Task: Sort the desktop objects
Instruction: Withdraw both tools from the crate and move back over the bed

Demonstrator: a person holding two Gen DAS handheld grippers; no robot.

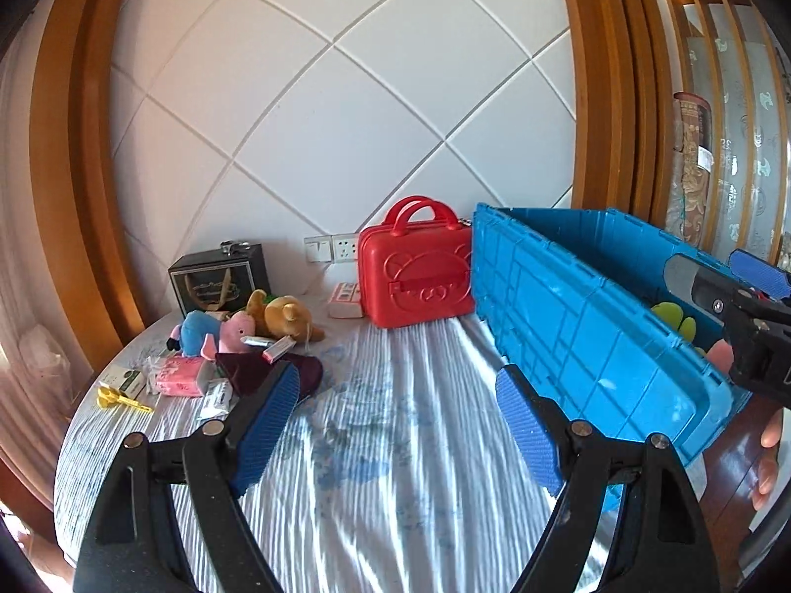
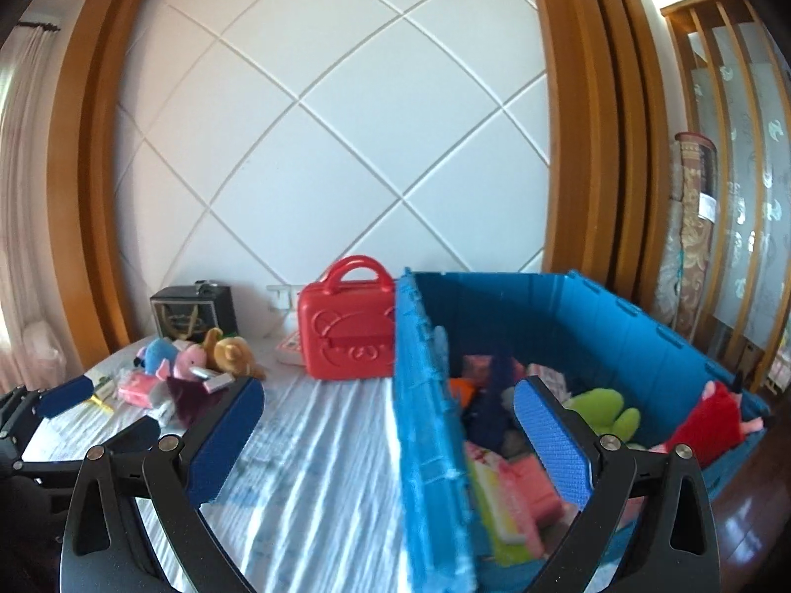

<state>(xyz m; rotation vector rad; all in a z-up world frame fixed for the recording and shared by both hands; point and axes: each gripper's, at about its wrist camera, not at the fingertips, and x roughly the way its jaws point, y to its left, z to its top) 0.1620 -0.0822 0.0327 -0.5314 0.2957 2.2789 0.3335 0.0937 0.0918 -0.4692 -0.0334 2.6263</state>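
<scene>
A blue plastic crate [image 1: 583, 326] [image 2: 425, 395] stands on the right of the striped tablecloth [image 1: 375, 444]. It holds a green plush [image 2: 605, 407], a red pig plush [image 2: 712, 420], pink packets and other items. A pile at the far left has a blue and pink plush [image 1: 212, 333] [image 2: 173, 358], a brown bear [image 1: 289, 316], a pink packet [image 1: 178, 378] and a dark maroon cloth [image 1: 262, 370]. My left gripper [image 1: 395, 420] is open and empty above the cloth. My right gripper [image 2: 390, 444] is open and empty, straddling the crate's near wall; it also shows in the left wrist view [image 1: 751, 296].
A red toy suitcase [image 1: 415, 272] [image 2: 348, 331] stands at the back against the wall, a black box [image 1: 220, 279] to its left. A yellow clip [image 1: 116, 398] lies near the table's left edge. The crate overhangs the table's right edge above a dark wood floor [image 2: 751, 533].
</scene>
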